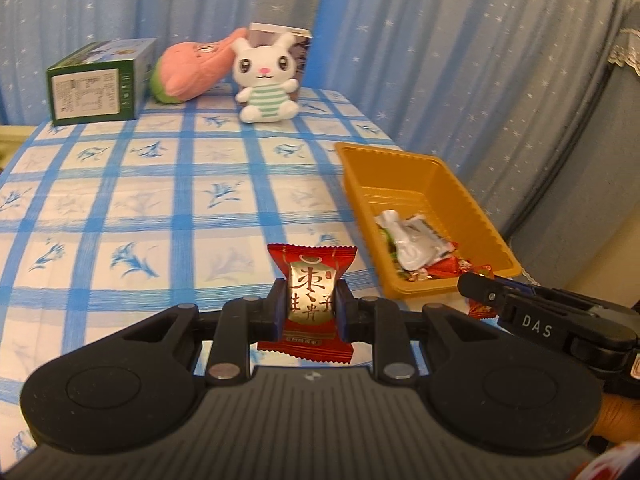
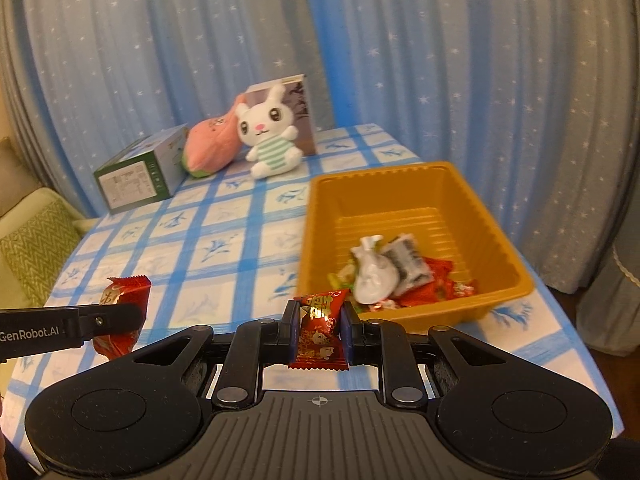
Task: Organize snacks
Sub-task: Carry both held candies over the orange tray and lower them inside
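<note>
Left claw gripped a red-gold candy, right claw a red candy, both near the orange tray.

The table lies bare left of the tray; box and toys block the far edge.

Silver packets hide the snacks beneath.

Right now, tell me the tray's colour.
Orange-brown tray; clearest in the right wrist view.
</note>
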